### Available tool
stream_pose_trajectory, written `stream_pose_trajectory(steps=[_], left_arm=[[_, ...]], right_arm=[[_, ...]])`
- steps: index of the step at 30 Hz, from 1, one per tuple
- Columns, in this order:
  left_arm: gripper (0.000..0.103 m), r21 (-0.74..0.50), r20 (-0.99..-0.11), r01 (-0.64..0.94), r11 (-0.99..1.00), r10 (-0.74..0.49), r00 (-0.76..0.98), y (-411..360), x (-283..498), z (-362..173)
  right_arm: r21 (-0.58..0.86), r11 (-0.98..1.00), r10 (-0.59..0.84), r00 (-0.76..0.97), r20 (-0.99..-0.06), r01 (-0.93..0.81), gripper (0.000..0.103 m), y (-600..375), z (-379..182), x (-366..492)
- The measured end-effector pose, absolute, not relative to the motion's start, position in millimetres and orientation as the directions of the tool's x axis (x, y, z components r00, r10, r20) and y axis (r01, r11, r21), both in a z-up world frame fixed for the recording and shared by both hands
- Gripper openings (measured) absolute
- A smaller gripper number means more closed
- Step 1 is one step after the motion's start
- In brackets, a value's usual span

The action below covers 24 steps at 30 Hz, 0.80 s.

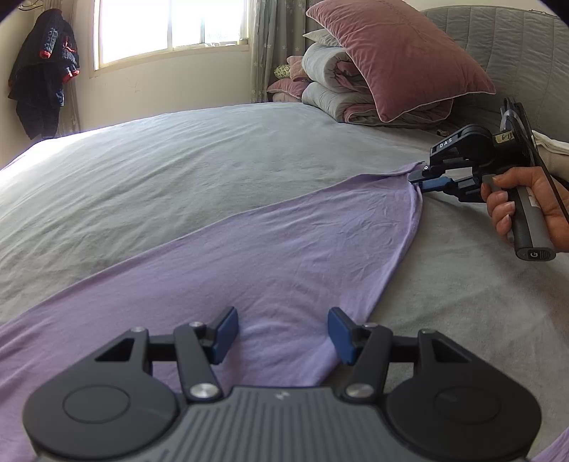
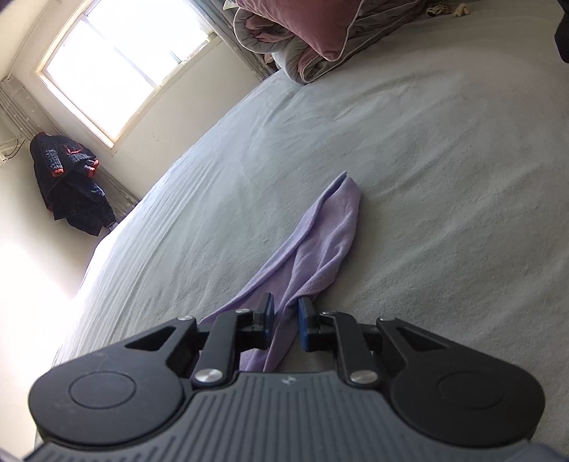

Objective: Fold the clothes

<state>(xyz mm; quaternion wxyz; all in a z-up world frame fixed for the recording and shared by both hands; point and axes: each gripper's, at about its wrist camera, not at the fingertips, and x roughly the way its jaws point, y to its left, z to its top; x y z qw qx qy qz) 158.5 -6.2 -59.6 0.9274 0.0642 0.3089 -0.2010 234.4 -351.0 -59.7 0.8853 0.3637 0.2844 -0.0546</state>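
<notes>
Your right gripper (image 2: 286, 321) pinches the shirt (image 1: 266, 248) hem; left gripper (image 1: 282, 330) gapes above it; bare bed (image 1: 160, 170) at ten o'clock.

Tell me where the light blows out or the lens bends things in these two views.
Left wrist view: window blown white, glare on the bed edge at left, bed bulging from fisheye. Right wrist view: window overexposed, wall at left washed out, horizon tilted and curved.

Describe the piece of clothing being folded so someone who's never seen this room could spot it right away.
Start at the big bed with the grey sheet, stacked bedding and a mauve pillow at its head. Spread flat across the sheet is the lilac garment, one corner pinched by the right gripper. It is the only purple, thin cloth lying on the grey.
</notes>
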Motion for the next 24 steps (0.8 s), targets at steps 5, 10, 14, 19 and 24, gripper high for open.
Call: stream_pose_trajectory(steps=[5, 10, 14, 19, 24], left_arm=[[0.058, -0.005, -0.599, 0.413, 0.911, -0.333, 0.728, -6.0, 158.9, -60.0], [0.058, -0.005, -0.599, 0.413, 0.911, -0.333, 0.728, -6.1, 159.1, -60.4], [0.058, -0.003, -0.598, 0.413, 0.911, -0.332, 0.729, -5.9, 158.8, -60.5], [0.058, -0.005, -0.598, 0.412, 0.911, -0.333, 0.729, -5.7, 158.7, -60.2], [0.058, -0.006, -0.602, 0.412, 0.911, -0.332, 0.726, -6.7, 158.9, -58.9]], right_arm=[[0.624, 0.706, 0.075, 0.840, -0.537, 0.336, 0.014, -355.3, -60.0, 236.3], [0.621, 0.704, 0.066, 0.839, -0.541, 0.345, 0.013, -357.6, -60.3, 234.8], [0.618, 0.706, 0.064, 0.838, -0.542, 0.346, 0.013, -356.9, -61.6, 234.9], [0.592, 0.727, 0.044, 0.837, -0.545, 0.348, 0.013, -354.6, -60.5, 239.1], [0.561, 0.751, 0.019, 0.836, -0.548, 0.350, 0.011, -351.5, -60.1, 241.1]])
